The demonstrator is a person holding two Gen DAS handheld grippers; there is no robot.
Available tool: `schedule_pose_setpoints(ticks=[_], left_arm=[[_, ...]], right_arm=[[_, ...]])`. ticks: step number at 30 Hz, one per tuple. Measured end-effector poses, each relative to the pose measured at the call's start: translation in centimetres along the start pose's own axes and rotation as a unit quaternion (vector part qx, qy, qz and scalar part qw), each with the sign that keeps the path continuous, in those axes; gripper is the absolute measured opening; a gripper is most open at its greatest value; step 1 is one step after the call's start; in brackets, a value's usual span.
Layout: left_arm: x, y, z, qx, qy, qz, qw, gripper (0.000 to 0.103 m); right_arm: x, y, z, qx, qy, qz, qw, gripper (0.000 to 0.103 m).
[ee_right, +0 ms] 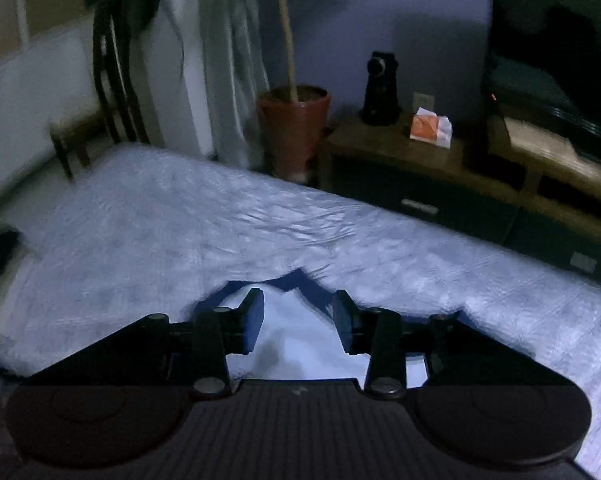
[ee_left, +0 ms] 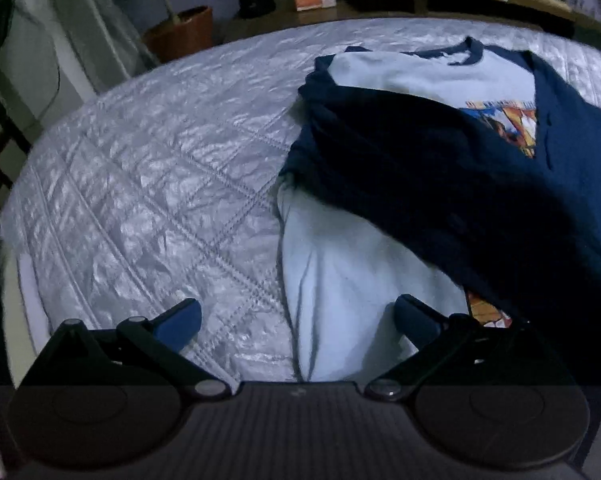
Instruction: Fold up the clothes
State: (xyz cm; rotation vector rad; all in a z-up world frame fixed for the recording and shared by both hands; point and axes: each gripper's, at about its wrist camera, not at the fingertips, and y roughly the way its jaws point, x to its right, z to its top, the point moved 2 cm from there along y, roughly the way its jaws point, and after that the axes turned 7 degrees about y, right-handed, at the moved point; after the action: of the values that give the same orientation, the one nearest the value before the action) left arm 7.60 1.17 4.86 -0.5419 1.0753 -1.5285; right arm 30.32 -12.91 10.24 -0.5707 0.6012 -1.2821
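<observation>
A shirt [ee_left: 380, 280] with a light blue body, navy sleeves and a bright print lies flat on the right half of the bed, its collar [ee_left: 470, 50] at the far end. One navy sleeve [ee_left: 420, 168] is folded slantwise across the chest. My left gripper [ee_left: 298, 318] is open wide just above the shirt's lower left edge and holds nothing. My right gripper [ee_right: 298, 314] has its jaws partly apart over light and navy cloth of the shirt [ee_right: 300, 336]. I cannot tell whether it touches the cloth.
The bed [ee_left: 160, 200] has a quilted pale cover. Beyond its far edge stand a potted plant [ee_right: 294, 128], a wooden cabinet [ee_right: 400, 168] with a black device [ee_right: 380, 88] and an orange-and-white packet [ee_right: 430, 126], and a low shelf [ee_right: 560, 160].
</observation>
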Motion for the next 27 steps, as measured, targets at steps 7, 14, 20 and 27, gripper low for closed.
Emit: schedule_pose_setpoints(ticks=[7,14,20,27], left_arm=[[1.9,-0.7,-0.1,0.032,0.052,0.043,0.9972,0.103],[0.4,-0.3,-0.3,0.025,0.022,0.016,0.9993,0.103],[0.8,-0.9,-0.7,0.032,0.027,0.026,0.9988,0.103],[0.9,-0.8,-0.9,0.035,0.030,0.027,0.9985,0.103]], right_arm=[[-0.7,8.7,1.8,-0.034,-0.043,-0.007,0.998,0.044],[1.5,12.9,1.0,-0.091,0.028,0.014,0.995,0.040],[5.3,11.8,1.3,-0.022,0.114,-0.049,0.992,0.000],[5.3,10.0,1.1,-0.031,0.206,0.031,0.978,0.026]])
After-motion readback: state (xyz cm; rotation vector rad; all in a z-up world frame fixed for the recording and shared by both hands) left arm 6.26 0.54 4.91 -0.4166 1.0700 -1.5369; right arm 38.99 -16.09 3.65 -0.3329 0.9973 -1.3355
